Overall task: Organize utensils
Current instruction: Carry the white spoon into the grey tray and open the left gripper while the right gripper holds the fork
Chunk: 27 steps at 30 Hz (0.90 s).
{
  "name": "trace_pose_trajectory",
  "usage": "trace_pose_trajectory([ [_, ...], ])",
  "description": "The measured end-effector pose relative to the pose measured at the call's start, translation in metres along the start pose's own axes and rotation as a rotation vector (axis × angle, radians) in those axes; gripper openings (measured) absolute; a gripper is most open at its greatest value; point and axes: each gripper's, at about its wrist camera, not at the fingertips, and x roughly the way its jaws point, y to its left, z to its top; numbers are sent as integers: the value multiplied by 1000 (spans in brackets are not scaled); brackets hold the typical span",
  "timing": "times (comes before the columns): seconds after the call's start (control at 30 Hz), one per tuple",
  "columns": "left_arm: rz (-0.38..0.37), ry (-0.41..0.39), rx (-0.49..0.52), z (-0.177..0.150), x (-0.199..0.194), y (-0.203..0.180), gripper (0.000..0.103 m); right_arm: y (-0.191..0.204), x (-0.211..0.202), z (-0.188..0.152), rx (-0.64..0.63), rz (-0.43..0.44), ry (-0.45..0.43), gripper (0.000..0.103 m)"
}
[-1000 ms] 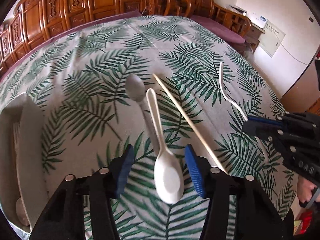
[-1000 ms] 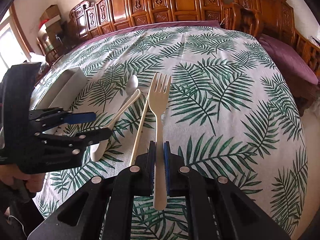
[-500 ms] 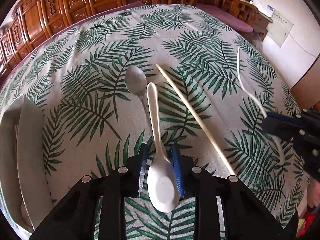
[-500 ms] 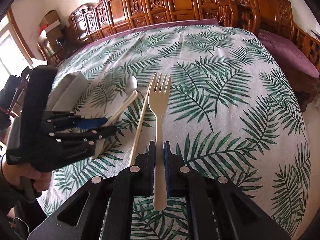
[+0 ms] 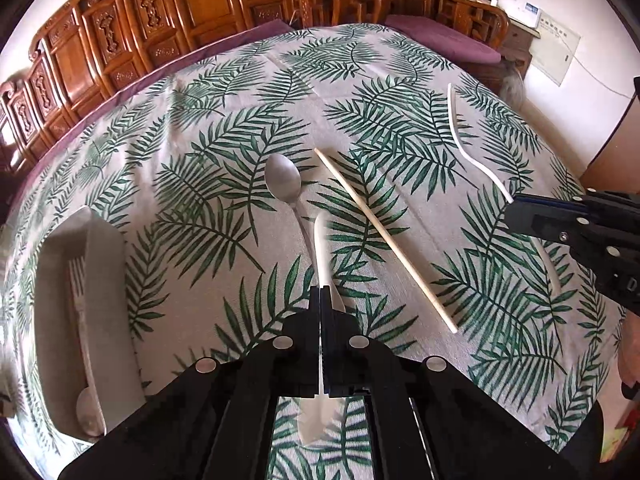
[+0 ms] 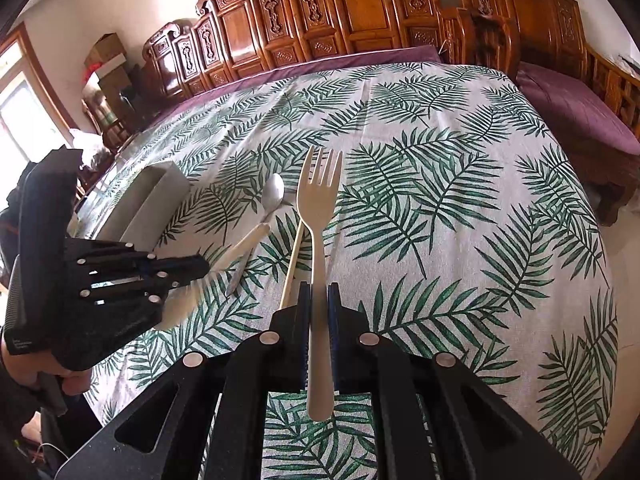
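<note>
My left gripper is shut on a white plastic spoon, which stands on its edge between the pads with its handle pointing away over the cloth. From the right wrist view the same gripper holds the spoon low at the left. A cream plastic fork sits in my shut right gripper, tines forward, held above the table. A metal spoon and a single wooden chopstick lie on the leaf-print tablecloth. The grey utensil tray at the left holds a metal fork and a spoon.
Carved wooden chairs line the far side of the table, and a purple-cushioned bench stands to the right. A person's hand grips the left tool's handle. Bare tablecloth stretches to the far and right edges.
The left jaws closed onto the white spoon, which turned from flat to on edge and rose a little off the cloth. The right gripper kept its hold on the fork.
</note>
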Motion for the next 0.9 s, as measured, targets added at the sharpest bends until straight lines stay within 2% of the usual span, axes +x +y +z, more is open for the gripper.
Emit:
trace_pose_trajectory([
  [0.2,17,7,1,-5,-3,4,0,7,-1,1,-19,-2,-4,10],
  [0.4,-53,-1,-46,-5,-10,7,0,5,-4,2,-27,-16,-10,10],
  [0.5,-86,3,-33,-3,-10,-6,5,-3,-5,2,-18,-30,-9,10],
  [0.67,-117,21,-12,-5,2,-33,25,-15,-4,0,-8,-60,-1,10],
  [0.8,-94,55,-10,-7,16,-44,25,-20,-2,-2,3,-61,3,10],
  [0.9,-108,81,-19,-9,24,-47,25,-21,-1,-4,6,-60,5,10],
])
